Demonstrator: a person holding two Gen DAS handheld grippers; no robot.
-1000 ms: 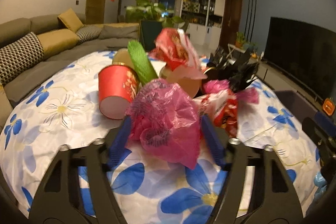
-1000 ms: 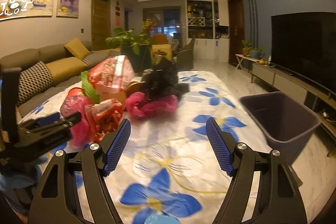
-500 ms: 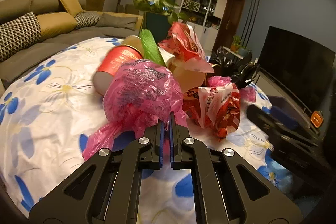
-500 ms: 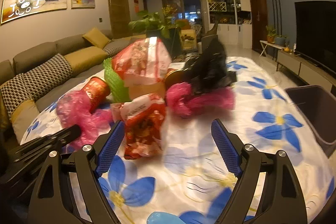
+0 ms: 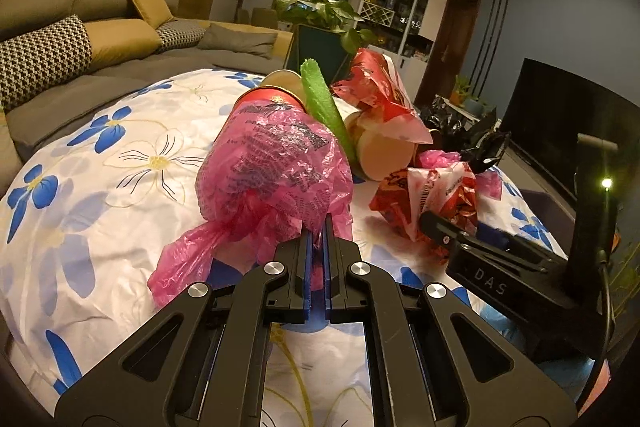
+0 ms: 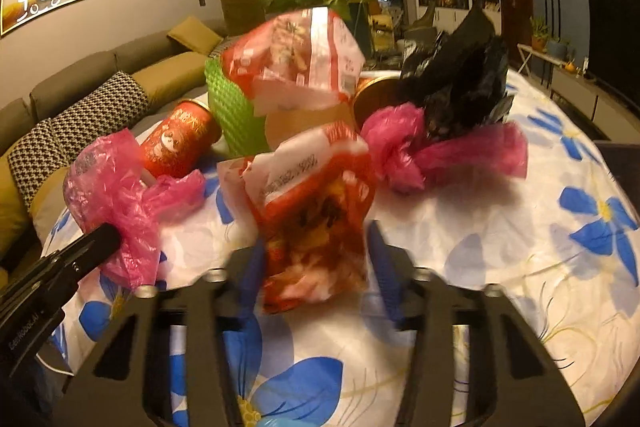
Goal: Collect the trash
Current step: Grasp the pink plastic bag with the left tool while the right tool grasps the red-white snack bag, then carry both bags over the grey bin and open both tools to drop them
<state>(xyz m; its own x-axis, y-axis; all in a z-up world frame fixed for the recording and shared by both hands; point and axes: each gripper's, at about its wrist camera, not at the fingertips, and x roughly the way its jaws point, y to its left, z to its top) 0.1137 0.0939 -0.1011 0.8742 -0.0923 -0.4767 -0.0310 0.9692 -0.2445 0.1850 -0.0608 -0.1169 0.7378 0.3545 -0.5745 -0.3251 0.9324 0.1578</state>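
On the flowered tablecloth [image 6: 500, 227] the trash sits heaped mid-table. Your left gripper [image 5: 317, 239] is pinched tight on the pink plastic bag [image 5: 272, 167]: lift it straight up. Your right gripper [image 6: 314, 259] gapes wide around the red snack wrapper [image 6: 316, 199]; centre it, then squeeze low.

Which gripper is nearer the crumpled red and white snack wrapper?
Right. The right gripper is open with the crumpled red and white snack wrapper between its fingers; the left gripper is off to the side, shut on the pink plastic bag.
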